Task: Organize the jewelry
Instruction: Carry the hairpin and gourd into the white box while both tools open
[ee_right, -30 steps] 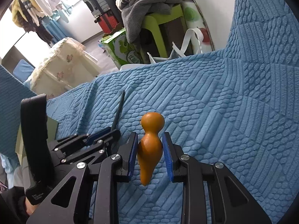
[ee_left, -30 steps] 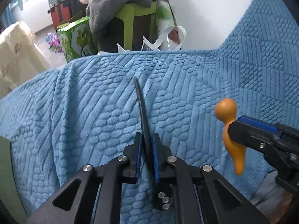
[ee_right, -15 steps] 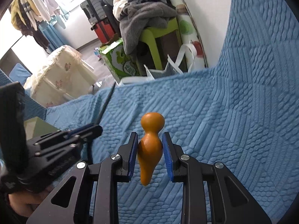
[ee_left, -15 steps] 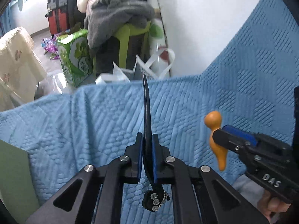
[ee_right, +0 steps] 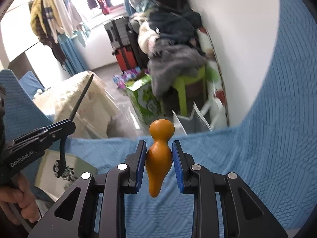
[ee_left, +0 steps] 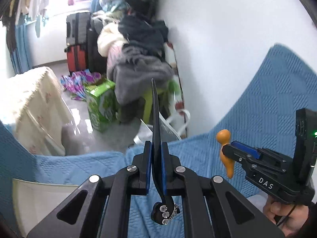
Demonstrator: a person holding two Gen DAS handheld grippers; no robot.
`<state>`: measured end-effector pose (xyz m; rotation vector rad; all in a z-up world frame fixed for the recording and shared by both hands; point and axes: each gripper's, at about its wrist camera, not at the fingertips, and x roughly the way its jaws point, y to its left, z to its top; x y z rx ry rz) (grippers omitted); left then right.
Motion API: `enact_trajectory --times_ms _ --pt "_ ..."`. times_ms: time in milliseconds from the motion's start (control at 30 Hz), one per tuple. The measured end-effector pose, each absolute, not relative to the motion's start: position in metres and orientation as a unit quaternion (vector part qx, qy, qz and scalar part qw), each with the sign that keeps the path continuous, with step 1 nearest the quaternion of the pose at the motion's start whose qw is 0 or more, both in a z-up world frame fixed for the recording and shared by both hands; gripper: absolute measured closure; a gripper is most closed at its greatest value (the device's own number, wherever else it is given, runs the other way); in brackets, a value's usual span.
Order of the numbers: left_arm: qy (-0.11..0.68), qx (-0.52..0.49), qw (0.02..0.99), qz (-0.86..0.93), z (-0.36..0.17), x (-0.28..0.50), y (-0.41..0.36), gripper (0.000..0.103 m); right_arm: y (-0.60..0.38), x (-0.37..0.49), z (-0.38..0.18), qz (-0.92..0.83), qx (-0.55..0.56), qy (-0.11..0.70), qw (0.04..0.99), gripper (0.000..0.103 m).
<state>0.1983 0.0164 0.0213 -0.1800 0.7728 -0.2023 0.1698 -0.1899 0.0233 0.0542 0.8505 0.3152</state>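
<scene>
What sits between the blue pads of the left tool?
A thin black hair stick, clamped edge-on between the pads of the left tool; its jewelled end hangs below. The left wrist view shows it best.

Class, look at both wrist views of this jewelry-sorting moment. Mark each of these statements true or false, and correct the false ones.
1. The right claw grips an orange gourd-shaped piece. True.
2. The left claw is open and empty. False: it is shut on a thin black hair stick.
3. The black stick's sparkly end hangs below the left claw and its point aims away from it. True.
4. The orange piece lies on the blue blanket. False: it is held in the air above the blanket.
5. A green stool beyond the blanket is bare. False: clothes are piled on it.
</scene>
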Motion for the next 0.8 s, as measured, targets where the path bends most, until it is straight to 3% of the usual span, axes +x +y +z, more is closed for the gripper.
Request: enact_trajectory --times_ms 267,800 --pt "0.357 -0.103 0.927 -0.045 0.038 0.162 0.098 0.096 -0.105 0.153 0.041 0.212 0.015 0.389 0.897 0.079" --pt "0.427 -0.141 0.893 0.018 -0.068 0.108 0.200 0.096 0.027 0.105 -0.047 0.292 -0.010 0.445 0.847 0.079"
